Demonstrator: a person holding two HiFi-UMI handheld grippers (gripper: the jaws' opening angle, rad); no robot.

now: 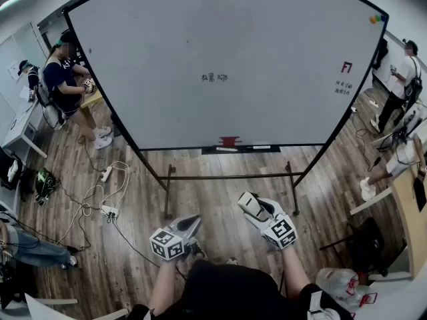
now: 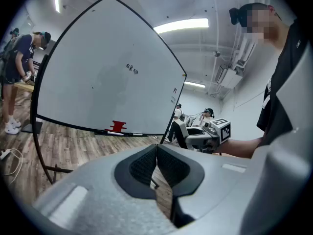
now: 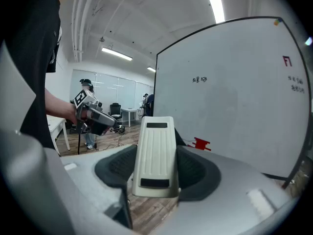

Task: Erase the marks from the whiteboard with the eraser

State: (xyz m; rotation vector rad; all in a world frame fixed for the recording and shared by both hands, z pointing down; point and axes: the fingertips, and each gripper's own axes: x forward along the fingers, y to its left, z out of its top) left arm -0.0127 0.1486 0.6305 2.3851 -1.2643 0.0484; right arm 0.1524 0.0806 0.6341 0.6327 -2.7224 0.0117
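A cream plastic eraser with a ribbed back [image 3: 155,146] is gripped tight between the jaws of the right tool [image 1: 255,209]. The left tool [image 2: 156,163] is closed, and nothing is held in it. Both tools are held low over the brown wooden floor [image 1: 220,192], well apart from the big white whiteboard in a black frame [image 1: 227,39].

The board is smooth and flat, and it is carried on thin black legs. Small black marks [image 1: 214,77] are seen near its middle. A red mark [image 1: 346,67] is seen near the right edge, with tiny writing under it.

No mark looks wiped yet, so the step in hand is judged to be bringing the eraser to the board. For the next move, the eraser must be lifted up to the black marks. Its wiping side, which is hidden here, must be pressed flat on the board and rubbed from side to side.
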